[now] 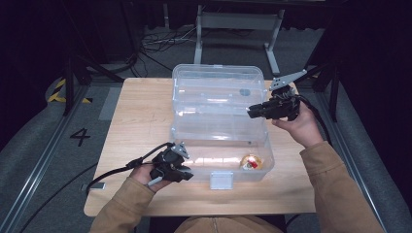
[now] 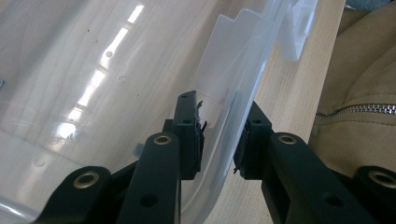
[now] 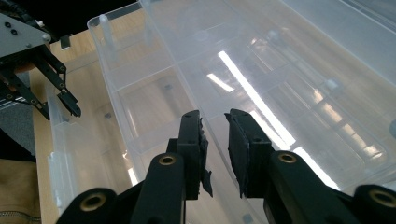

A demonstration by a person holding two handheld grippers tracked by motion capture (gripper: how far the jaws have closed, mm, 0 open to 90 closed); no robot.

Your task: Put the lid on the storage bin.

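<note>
A clear plastic toolbox (image 1: 270, 164) stands open on the wooden table, its lid (image 1: 218, 77) tipped back and a clear tray (image 1: 214, 127) raised over the base. My left gripper (image 1: 189, 168) is at the box's front left corner. In the left gripper view its jaws (image 2: 218, 135) straddle the box's curved front wall (image 2: 243, 79), pads against it. My right gripper (image 1: 250, 111) reaches in from the right onto the tray's right end. In the right gripper view its jaws (image 3: 215, 135) close around the tray's thin wall (image 3: 161, 42).
A small round orange and red thing (image 1: 251, 162) lies in the base's front right part. A white latch (image 1: 221, 180) hangs at the box's front. The left gripper (image 3: 60, 95) shows far off in the right gripper view. Cables and a metal stand lie on the floor behind the table (image 1: 141, 107).
</note>
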